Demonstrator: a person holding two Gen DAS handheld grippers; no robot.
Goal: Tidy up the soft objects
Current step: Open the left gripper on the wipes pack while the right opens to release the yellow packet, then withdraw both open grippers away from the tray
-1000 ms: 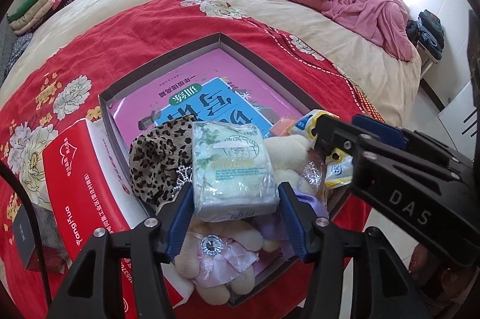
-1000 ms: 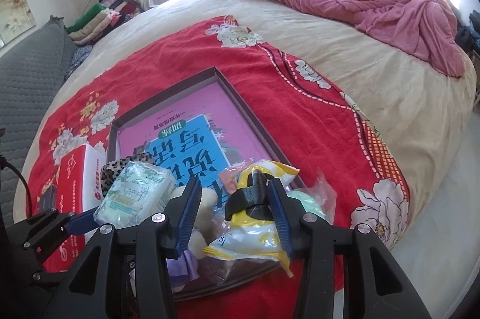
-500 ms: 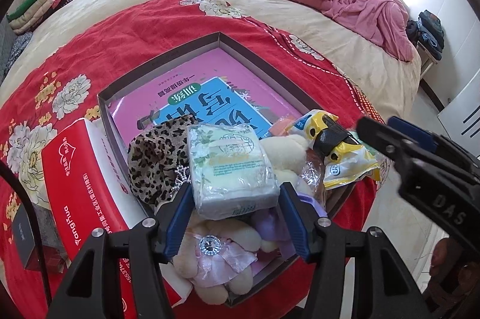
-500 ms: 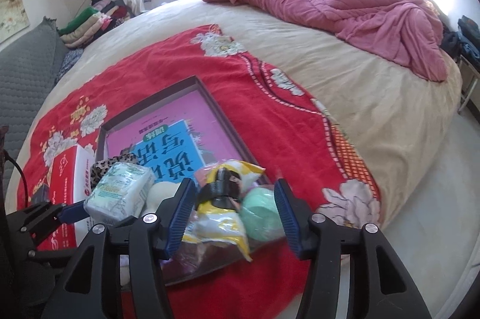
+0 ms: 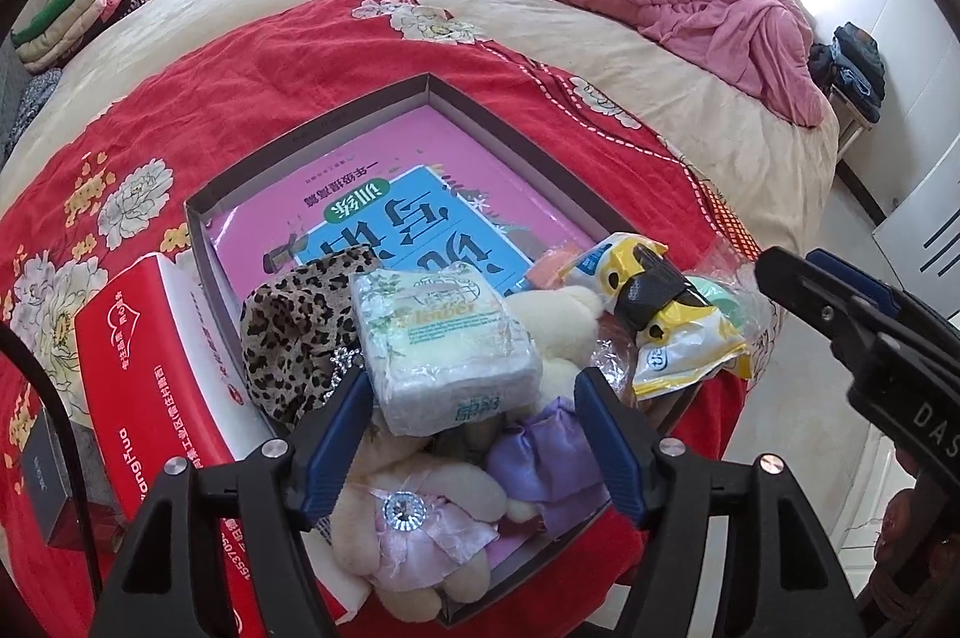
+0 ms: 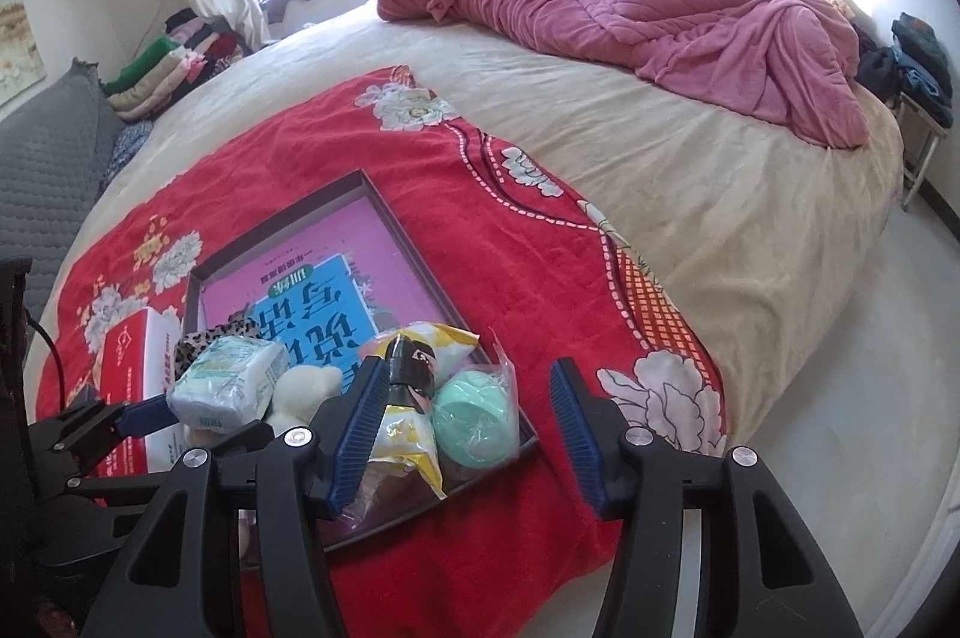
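A shallow dark tray (image 5: 312, 128) with a pink and blue book lies on the red blanket. Its near end holds a leopard cloth (image 5: 294, 326), a cream plush toy (image 5: 414, 530), a lilac pouch (image 5: 540, 470), a yellow snack bag (image 5: 666, 320) and a mint green ball (image 6: 474, 416). My left gripper (image 5: 471, 395) holds a wrapped tissue pack (image 5: 438, 344) between its jaws, above the plush toy. My right gripper (image 6: 465, 413) is open and empty, drawn back from the tray's near right corner; the snack bag (image 6: 414, 398) lies by its left finger.
A red and white tissue box (image 5: 144, 380) lies left of the tray. A small dark box (image 5: 42, 482) sits at the far left. A crumpled pink quilt (image 6: 630, 2) lies at the bed's far side. The floor (image 6: 840, 368) is to the right.
My right gripper has opened, let go of the yellow snack bag in the tray, and pulled back to the right. My left gripper has kept its hold on the tissue pack.
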